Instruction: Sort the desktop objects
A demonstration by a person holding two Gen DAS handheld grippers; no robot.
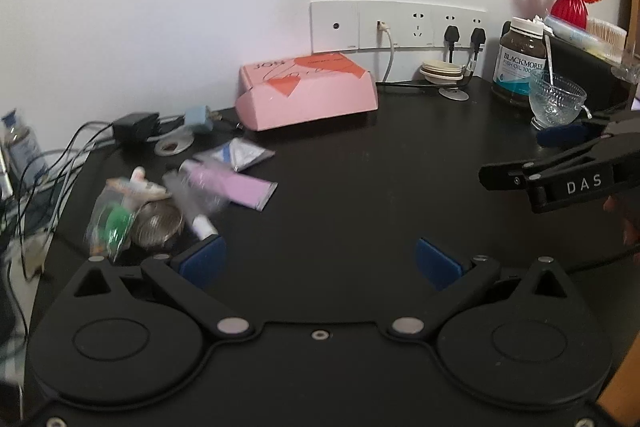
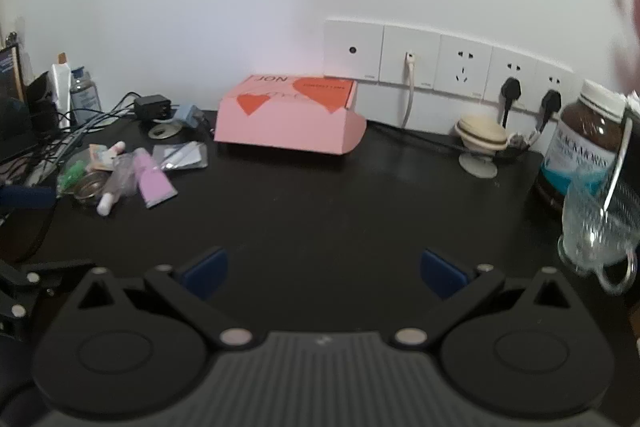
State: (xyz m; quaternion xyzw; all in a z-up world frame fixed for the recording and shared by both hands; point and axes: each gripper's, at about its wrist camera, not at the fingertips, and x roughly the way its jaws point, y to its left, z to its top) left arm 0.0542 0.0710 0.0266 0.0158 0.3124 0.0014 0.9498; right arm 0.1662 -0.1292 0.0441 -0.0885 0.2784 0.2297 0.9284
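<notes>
Both hand-held grippers gape wide and empty over the dark surface (image 1: 340, 167).

The clutter (image 1: 160, 203) — pouch (image 1: 236, 187), tube (image 1: 196, 215), tin (image 1: 158, 225), packets — lies heaped at left, by the pink box (image 1: 308, 91). Left hand-held gripper (image 1: 320, 263) is nearest; right hand-held gripper (image 2: 324, 271) is near a glass cup (image 2: 596, 227). Risk: a careless swing tips it, or a pinch drags several overlapping things.

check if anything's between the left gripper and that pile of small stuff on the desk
Nothing visible. The left gripper is open with the pile just ahead of its left finger, bare black desk between them. The pink box sits farther back, out of the way.
</notes>
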